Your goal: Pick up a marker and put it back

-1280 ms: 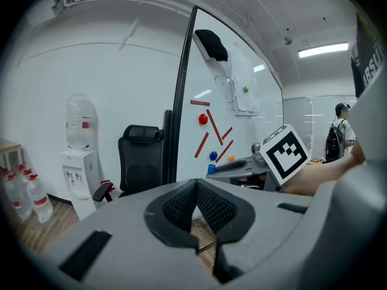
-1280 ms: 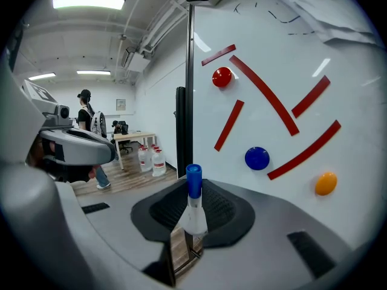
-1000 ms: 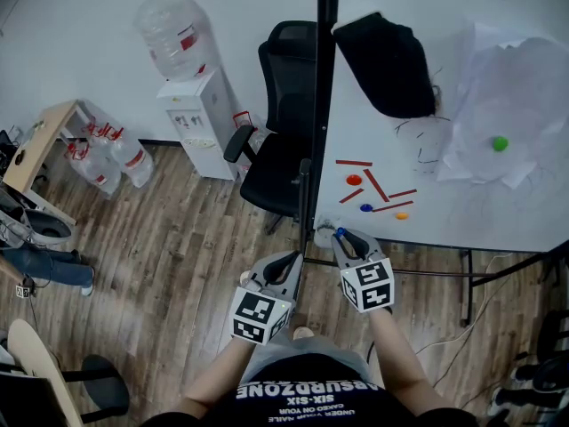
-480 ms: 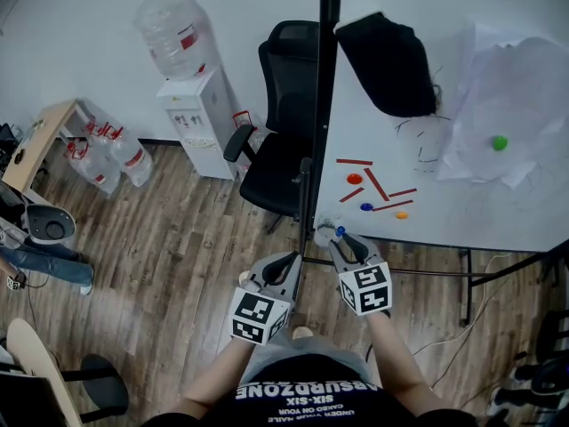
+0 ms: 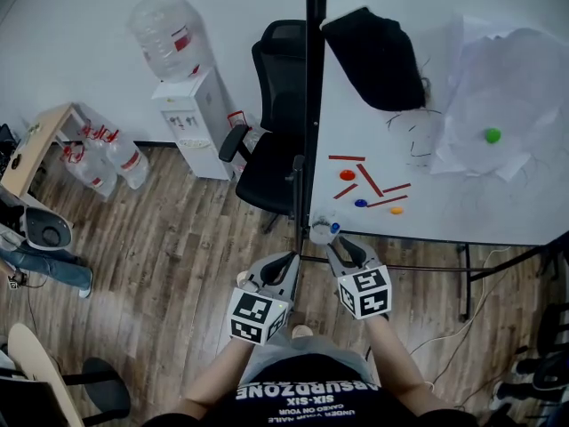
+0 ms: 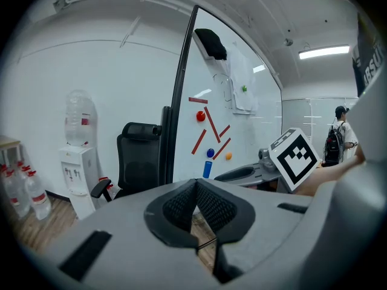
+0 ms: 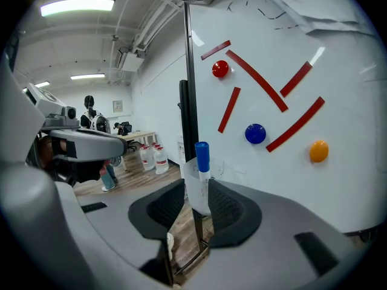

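While we are holding the left gripper [image 6: 196,189] closed, jaws of the right gripper [image 7: 196,199] have just been opening — marker [image 7: 202,154] standing ungripped between them, twelve o'clock.

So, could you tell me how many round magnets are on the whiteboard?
4: a round red magnet among the red strips, a round blue magnet below it, a round orange magnet beside that, a round green magnet on the white paper sheet. More may be hidden.

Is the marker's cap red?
No, the right gripper view shows a blue cap on the marker.
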### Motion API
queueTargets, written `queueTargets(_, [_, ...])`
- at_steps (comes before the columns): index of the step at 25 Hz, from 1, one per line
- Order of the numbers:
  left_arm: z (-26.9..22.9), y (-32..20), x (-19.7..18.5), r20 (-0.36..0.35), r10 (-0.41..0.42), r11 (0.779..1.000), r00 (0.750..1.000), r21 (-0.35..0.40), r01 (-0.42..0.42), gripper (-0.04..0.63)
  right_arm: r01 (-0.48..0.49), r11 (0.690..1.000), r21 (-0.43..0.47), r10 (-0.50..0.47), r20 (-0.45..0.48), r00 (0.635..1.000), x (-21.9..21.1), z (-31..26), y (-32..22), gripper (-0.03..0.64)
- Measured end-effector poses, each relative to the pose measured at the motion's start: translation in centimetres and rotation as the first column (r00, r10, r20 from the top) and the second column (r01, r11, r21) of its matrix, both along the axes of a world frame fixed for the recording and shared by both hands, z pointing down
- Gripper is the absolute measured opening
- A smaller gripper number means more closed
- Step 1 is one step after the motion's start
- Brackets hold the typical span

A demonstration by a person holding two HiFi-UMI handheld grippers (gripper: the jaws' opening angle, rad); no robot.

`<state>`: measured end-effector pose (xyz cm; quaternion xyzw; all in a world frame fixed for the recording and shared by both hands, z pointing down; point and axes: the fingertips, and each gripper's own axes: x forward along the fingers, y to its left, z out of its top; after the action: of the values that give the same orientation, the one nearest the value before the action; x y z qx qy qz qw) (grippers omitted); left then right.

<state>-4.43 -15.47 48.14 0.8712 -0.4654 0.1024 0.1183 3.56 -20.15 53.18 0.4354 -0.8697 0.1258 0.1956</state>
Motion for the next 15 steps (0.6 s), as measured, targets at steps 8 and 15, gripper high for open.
queueTargets(8, [0.6,0.0,0.9,-0.009,0.011,1.000,1.000,-0.013,-0.011,0.008,-0.013,1.000,0.000,0.013,0.046,0.999,0.5,-0.7,1.5,0.101])
queueTargets(15, [0.6,-0.2,1.6,-0.017,0.019,1.000,1.000,-0.018,-0.019,0.008,-0.021,0.999,0.036,0.017,0.097,0.995,0.5,-2.3,2.4,0.046])
